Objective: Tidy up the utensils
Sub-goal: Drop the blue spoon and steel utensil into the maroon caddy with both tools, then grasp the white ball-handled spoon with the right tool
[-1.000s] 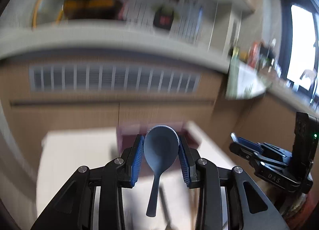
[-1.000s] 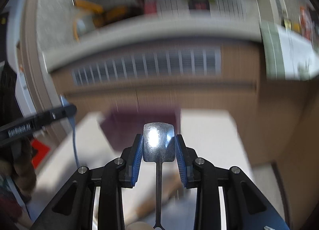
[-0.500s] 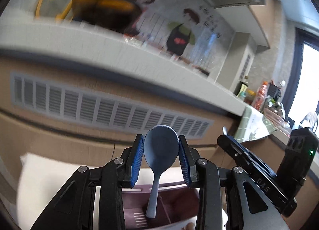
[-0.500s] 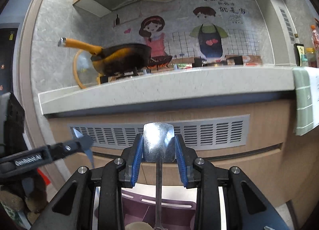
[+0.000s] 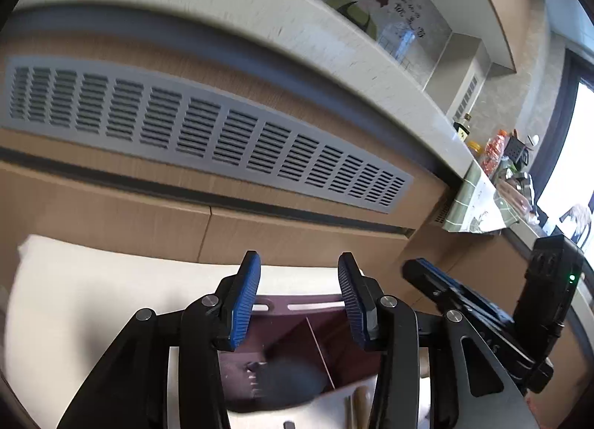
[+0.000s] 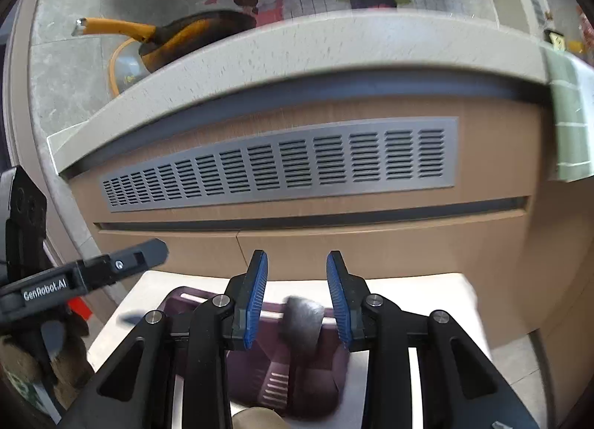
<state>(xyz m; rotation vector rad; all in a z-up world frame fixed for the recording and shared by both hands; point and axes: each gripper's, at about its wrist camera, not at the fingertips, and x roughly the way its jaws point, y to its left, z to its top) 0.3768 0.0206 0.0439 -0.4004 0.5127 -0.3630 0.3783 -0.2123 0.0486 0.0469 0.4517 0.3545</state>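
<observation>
Both claws are seen opening, nothing gripped: the left claw [image 5: 299, 299], lettered "GenRobot.AI", above the blue spoon [image 5: 287, 379] in the maroon organizer [image 5: 297, 321]; the right claw [image 6: 297, 299] around a blurred metal spatula [image 6: 300, 321].

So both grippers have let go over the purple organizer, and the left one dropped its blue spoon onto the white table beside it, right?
Not quite. The left wrist view shows the blue spoon, blurred, inside the purple organizer, not on the white table. The rest holds: the left gripper and right gripper are opening, nothing pressed between their pads.
</observation>
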